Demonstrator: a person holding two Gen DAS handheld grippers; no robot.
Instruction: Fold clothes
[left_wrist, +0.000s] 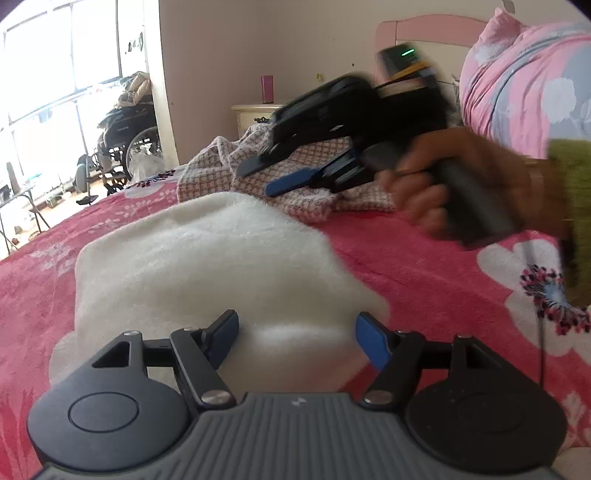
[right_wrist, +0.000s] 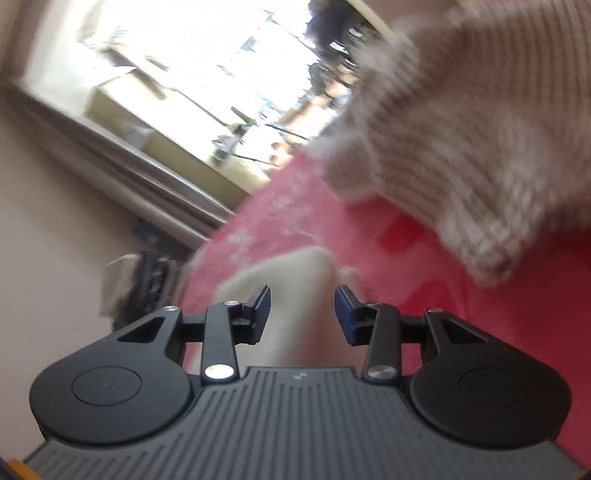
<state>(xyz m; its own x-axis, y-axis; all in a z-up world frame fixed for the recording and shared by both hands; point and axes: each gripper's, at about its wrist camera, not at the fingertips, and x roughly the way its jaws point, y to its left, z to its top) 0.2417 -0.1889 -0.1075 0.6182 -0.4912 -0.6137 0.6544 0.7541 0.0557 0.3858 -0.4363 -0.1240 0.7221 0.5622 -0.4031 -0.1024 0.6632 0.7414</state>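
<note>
A white fluffy garment (left_wrist: 207, 266) lies folded on the pink floral bed cover (left_wrist: 424, 266). My left gripper (left_wrist: 299, 334) hovers at its near edge, open, with the pads clear of the cloth. Behind it a pink-and-white checked garment (left_wrist: 295, 155) lies crumpled. My right gripper (left_wrist: 277, 173), held by a hand (left_wrist: 424, 188) in a green sleeve, is blurred just above the checked garment, its fingers apart and empty. In the right wrist view the right gripper (right_wrist: 303, 306) is open over the white garment (right_wrist: 295, 280), and the checked garment (right_wrist: 461, 147) is a blur at upper right.
A pink and grey floral duvet (left_wrist: 524, 85) is heaped at the back right against a pink headboard (left_wrist: 424, 29). A cream nightstand (left_wrist: 255, 114) stands beyond the bed. A wheelchair (left_wrist: 125, 136) sits by the bright window at the left.
</note>
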